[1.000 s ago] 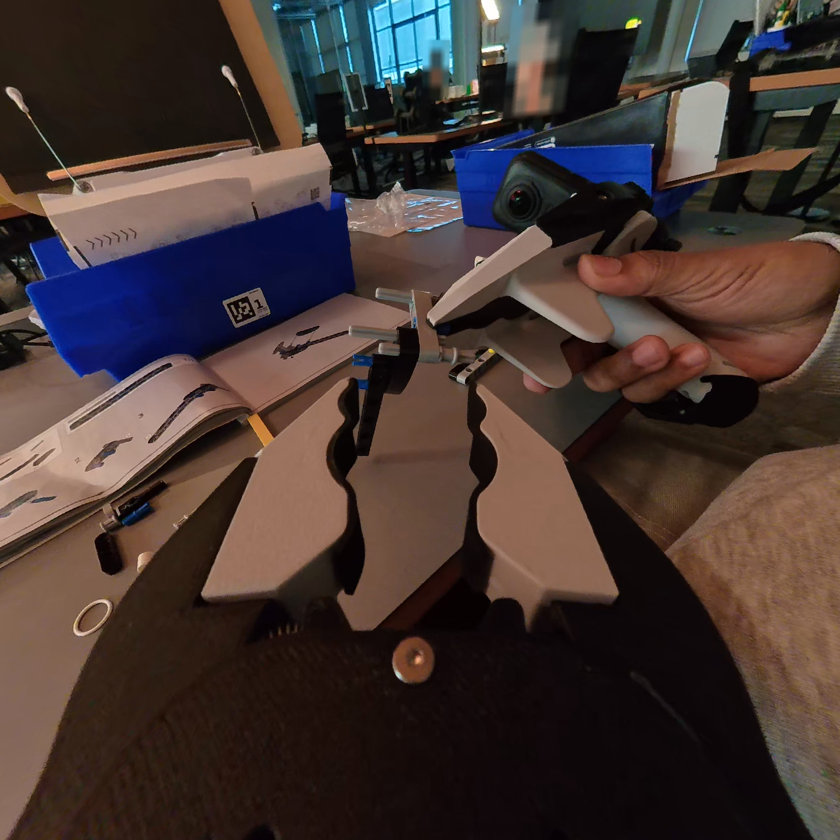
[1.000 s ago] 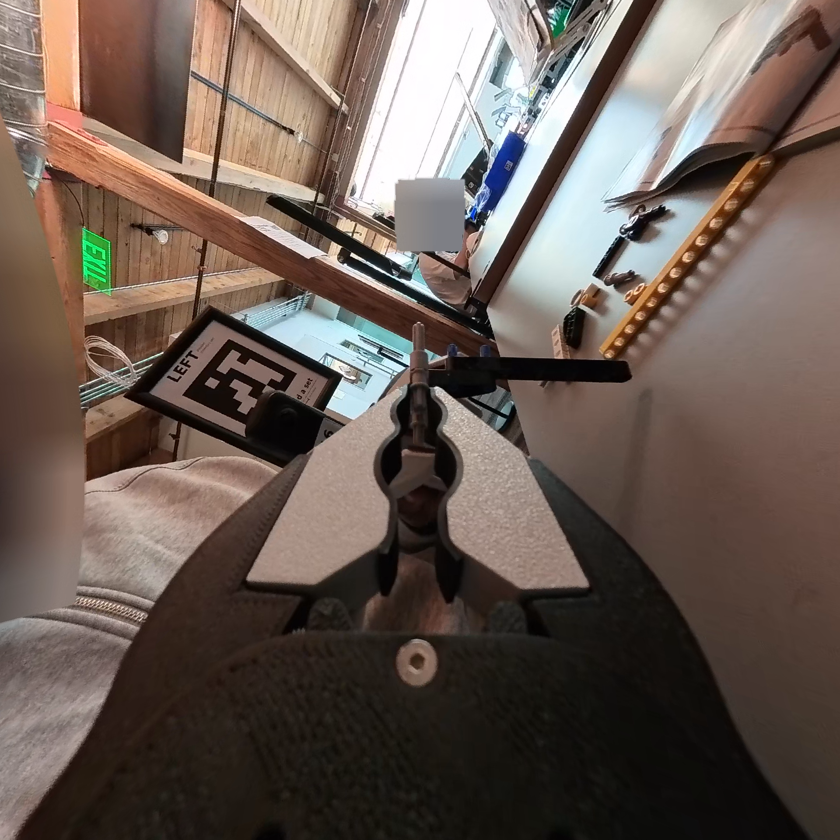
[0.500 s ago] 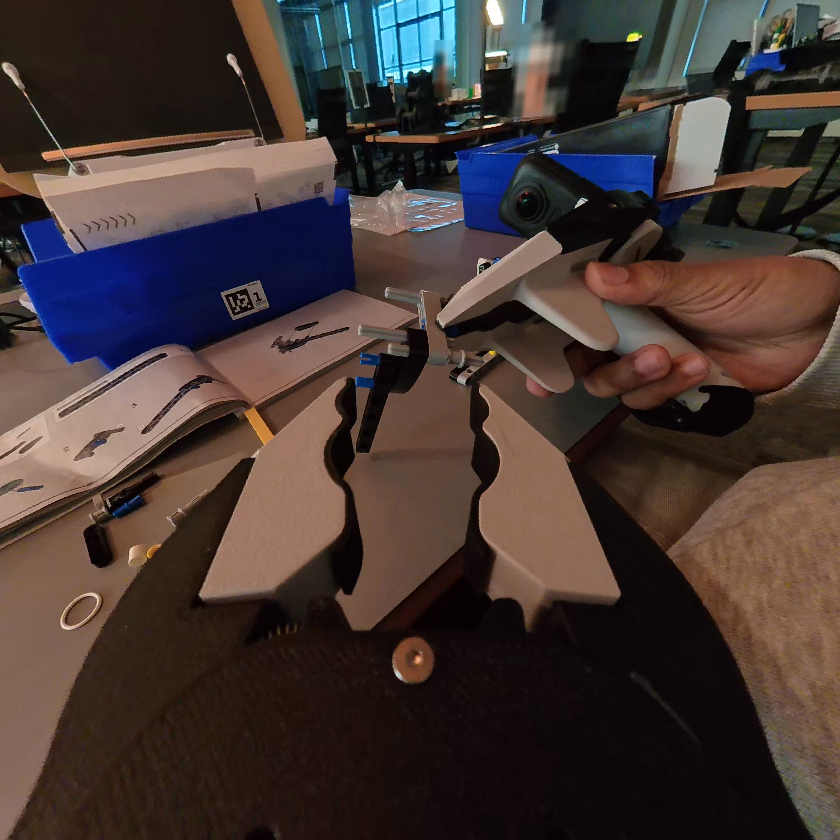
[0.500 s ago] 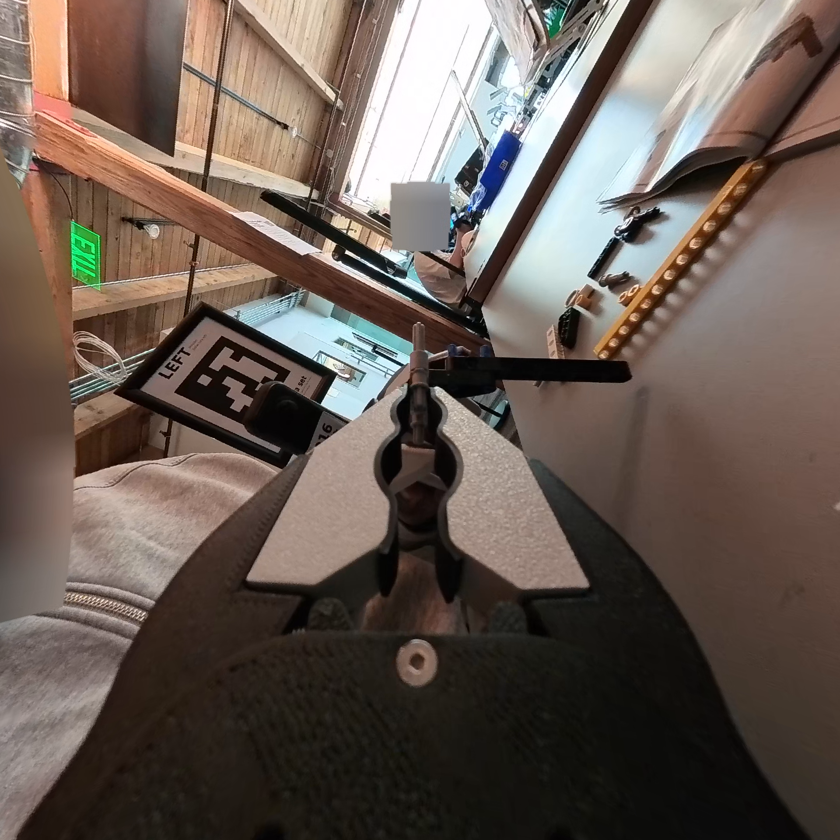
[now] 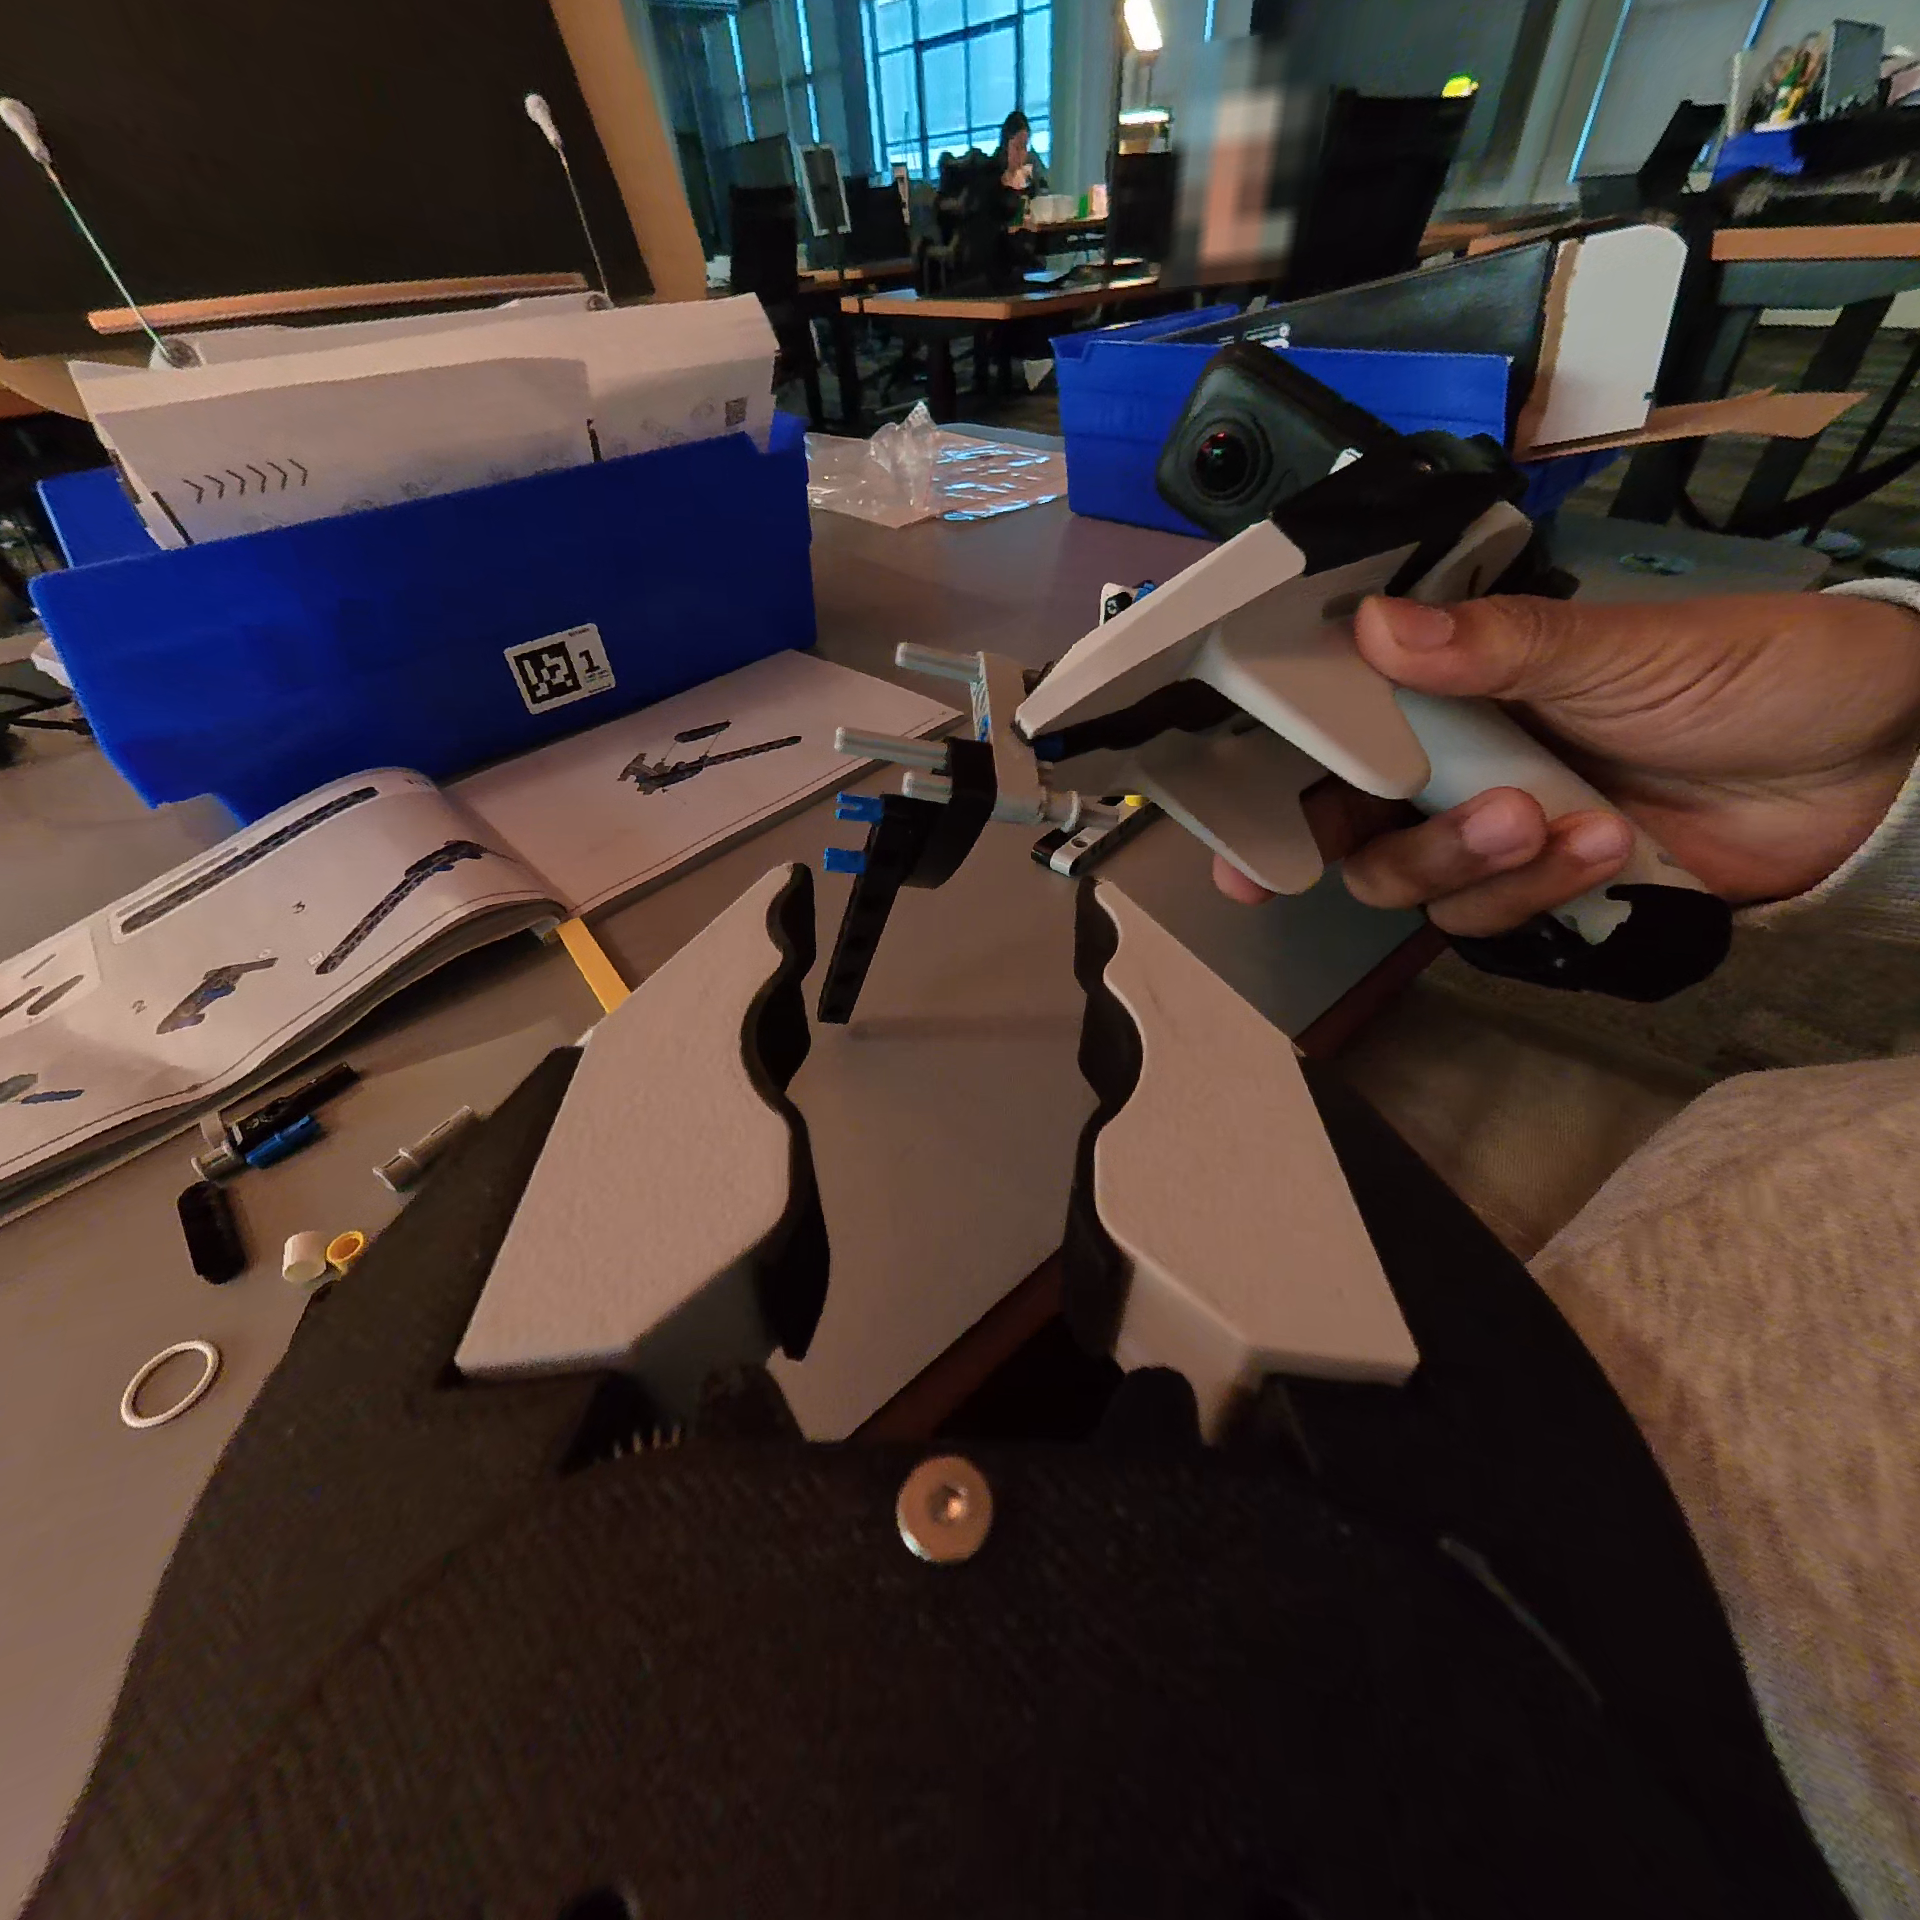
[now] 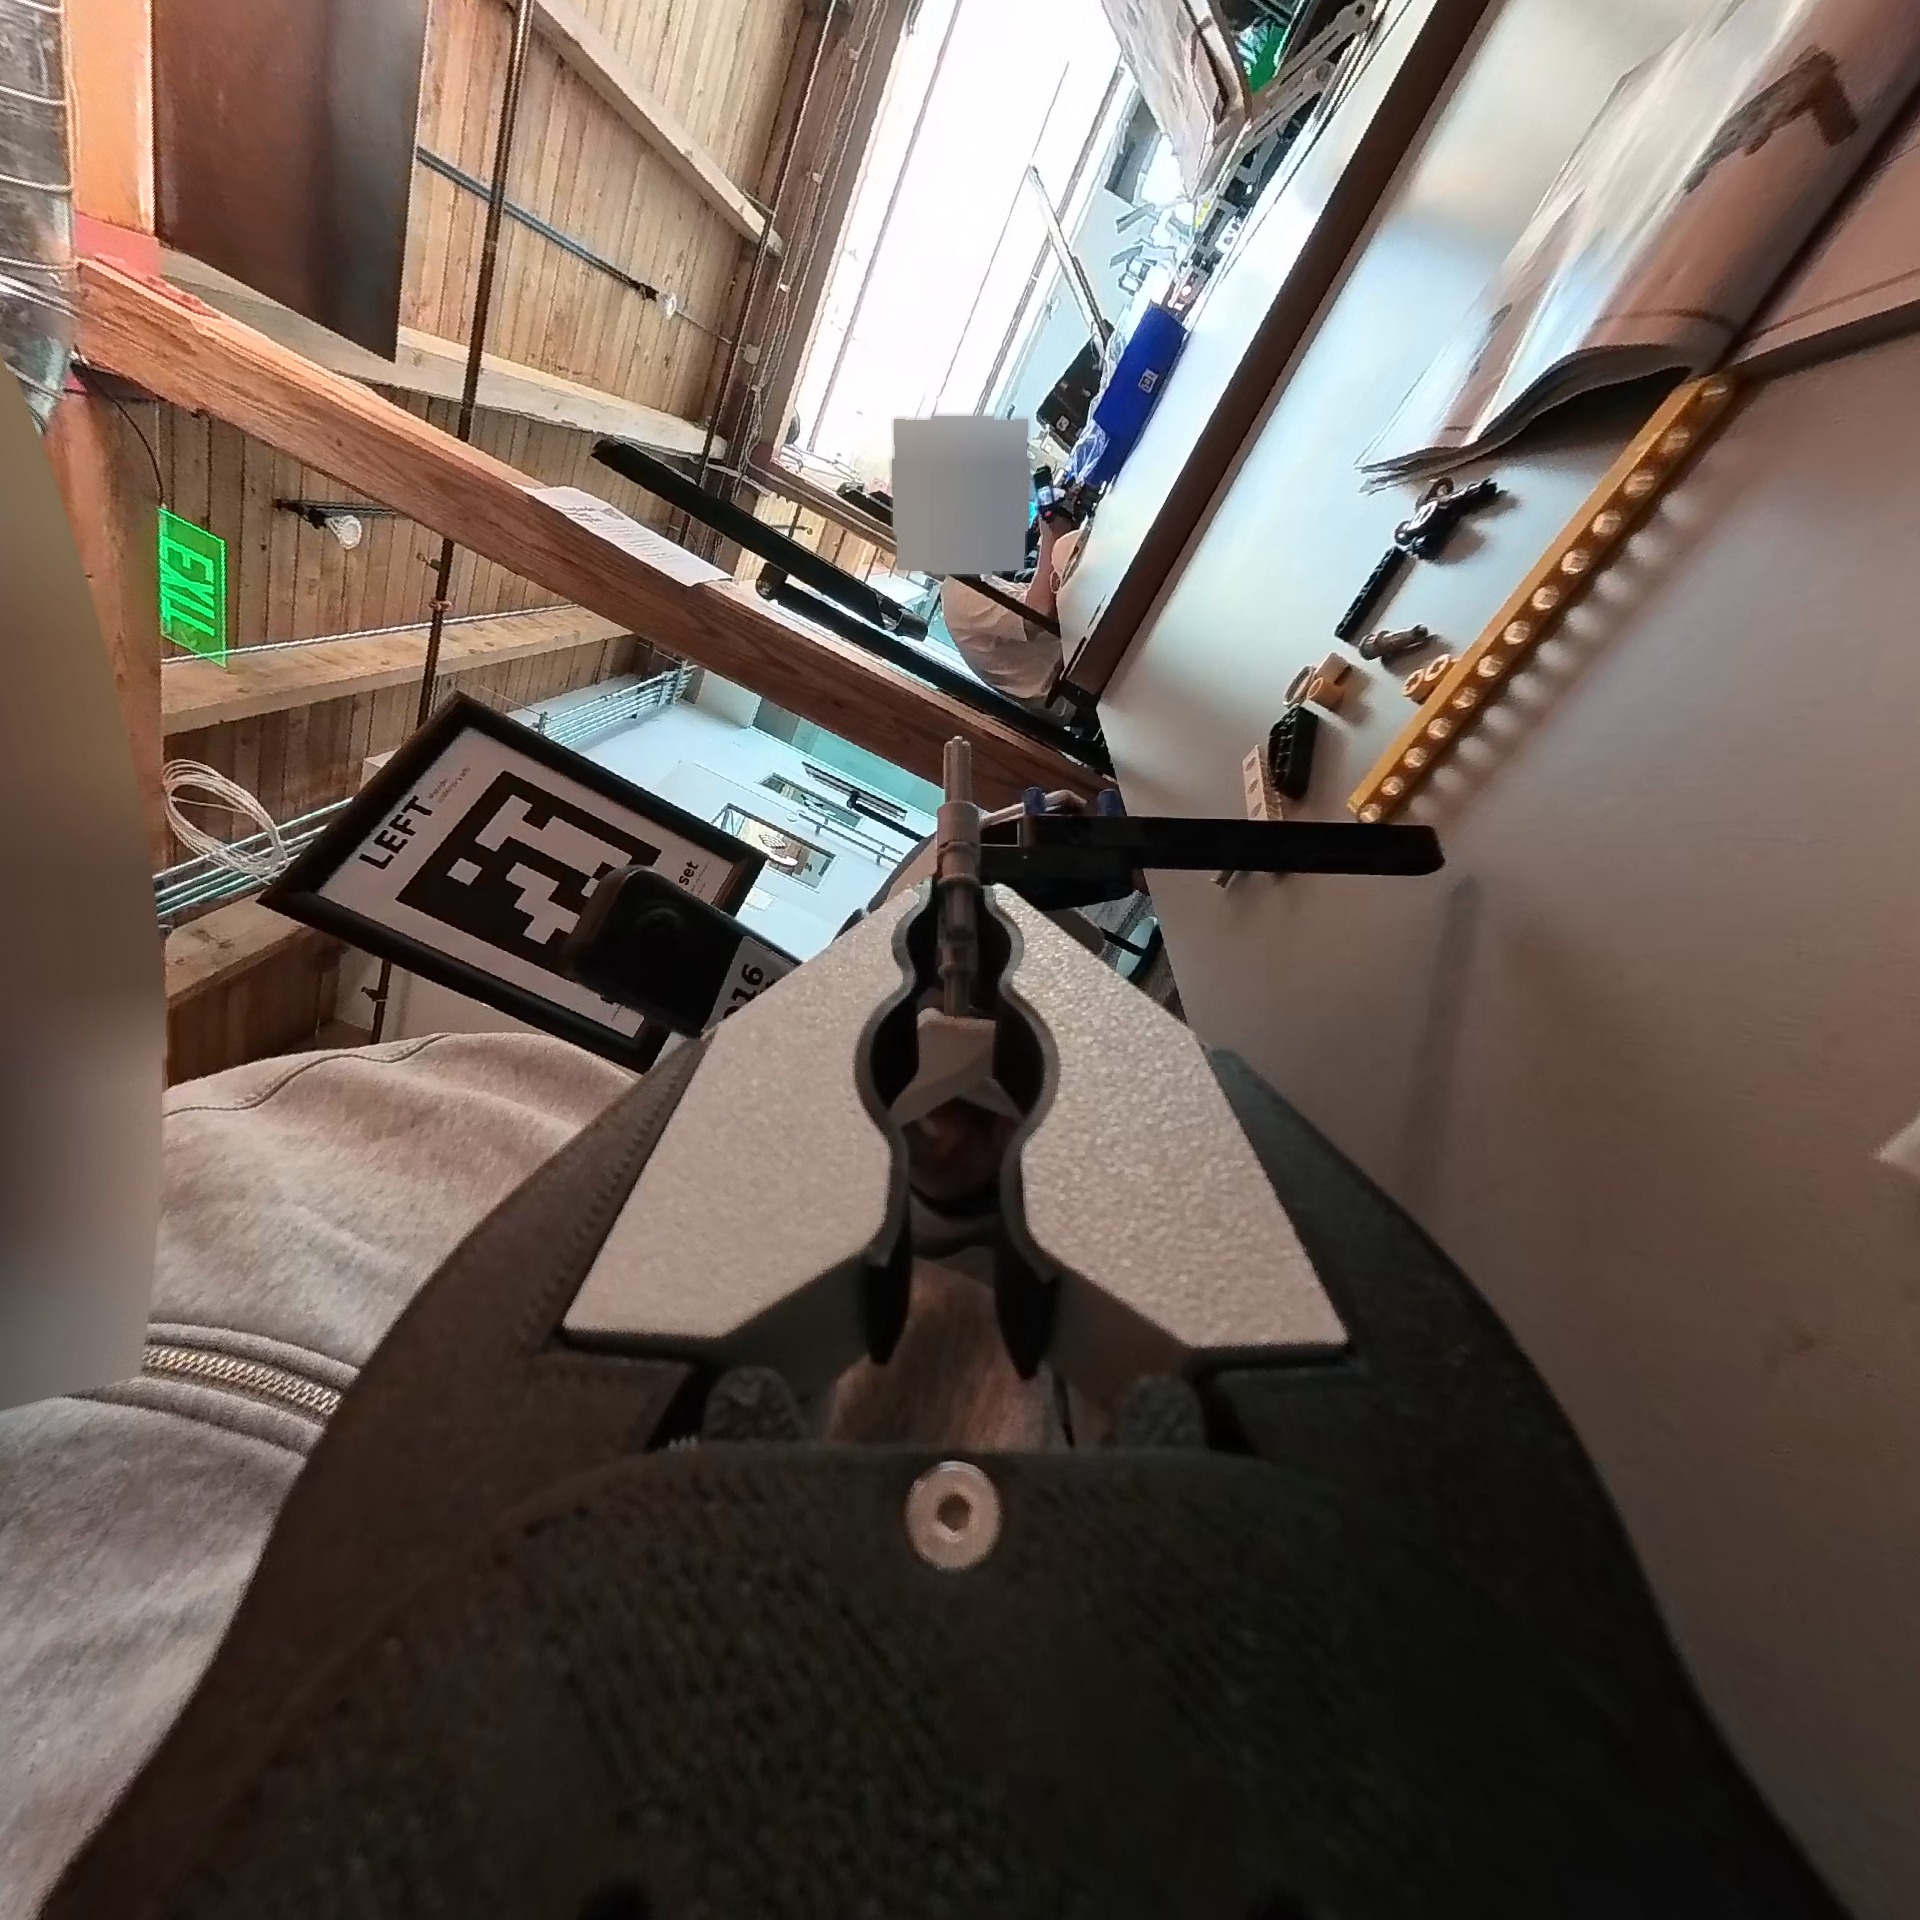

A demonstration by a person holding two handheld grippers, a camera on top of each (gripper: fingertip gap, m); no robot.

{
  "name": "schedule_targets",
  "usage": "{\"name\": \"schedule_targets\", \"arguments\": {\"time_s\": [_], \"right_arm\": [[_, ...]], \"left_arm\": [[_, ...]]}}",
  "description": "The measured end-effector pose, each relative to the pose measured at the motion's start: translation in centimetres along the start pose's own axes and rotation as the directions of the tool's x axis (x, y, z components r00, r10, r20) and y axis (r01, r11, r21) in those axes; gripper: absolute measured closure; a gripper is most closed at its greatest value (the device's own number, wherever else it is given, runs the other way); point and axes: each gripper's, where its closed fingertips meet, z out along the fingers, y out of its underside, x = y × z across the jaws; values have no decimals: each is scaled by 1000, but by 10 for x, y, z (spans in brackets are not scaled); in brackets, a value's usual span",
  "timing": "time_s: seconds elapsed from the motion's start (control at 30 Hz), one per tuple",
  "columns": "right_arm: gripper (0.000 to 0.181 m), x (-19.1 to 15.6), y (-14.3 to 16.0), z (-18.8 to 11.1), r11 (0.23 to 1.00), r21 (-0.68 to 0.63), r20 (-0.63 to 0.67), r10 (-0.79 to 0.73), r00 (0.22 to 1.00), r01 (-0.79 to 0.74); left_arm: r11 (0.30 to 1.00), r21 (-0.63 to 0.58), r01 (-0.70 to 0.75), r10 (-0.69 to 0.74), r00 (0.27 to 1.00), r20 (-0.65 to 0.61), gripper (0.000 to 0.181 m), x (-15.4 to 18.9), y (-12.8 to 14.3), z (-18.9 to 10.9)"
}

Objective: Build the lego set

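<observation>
On the grey table (image 5: pixel 987 1122), the largest items sit at the back: a blue bin (image 5: pixel 416 634) stuffed with paper sheets, and in front of it an open instruction booklet (image 5: pixel 436 862), laid flat facing the builder, presumably for reference. A long yellow beam (image 6: pixel 1538 603) lies beside the booklet, partly tucked under its edge. Loose small parts (image 5: pixel 260 1132) and a white ring (image 5: pixel 171 1382) are spread near the left edge, apart from one another, likely so each can be picked singly.

The left gripper (image 5: pixel 940 1049) is held low over the table with its jaws spread wide and nothing between them. In my judgement it waits to receive or brace the work.

The right gripper (image 6: pixel 956 935), held in a hand (image 5: pixel 1662 758), is closed tight on the partial lego assembly (image 5: pixel 935 800), clamping its grey axle. The assembly is held in the air just ahead of the left fingers (image 5: pixel 665 1143); its black beam (image 6: pixel 1226 840) hangs toward the table and its blue pins (image 5: pixel 847 857) face outward, apparently presented for the next piece.
</observation>
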Motion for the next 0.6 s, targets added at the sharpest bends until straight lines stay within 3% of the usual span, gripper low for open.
{"name": "schedule_targets", "arguments": {"time_s": [0.03, 0.3, 0.6], "right_arm": [[176, 0, 0, 0, 1000, 0, 0, 0, 1000, 0], [176, 1, 0, -1, 1000, -3, -1, 1, 1000, -1], [176, 0, 6, 2, 1000, -28, 9, 12, 1000, -12]], "left_arm": [[1000, 0, 2, -2, 1000, 0, 133, 0, 0, 0], [1000, 1, 18, -18, 1000, -3, 138, -1, 0, 0], [1000, 9, -13, 13, 1000, -6, 159, 2, -2, -1]]}}
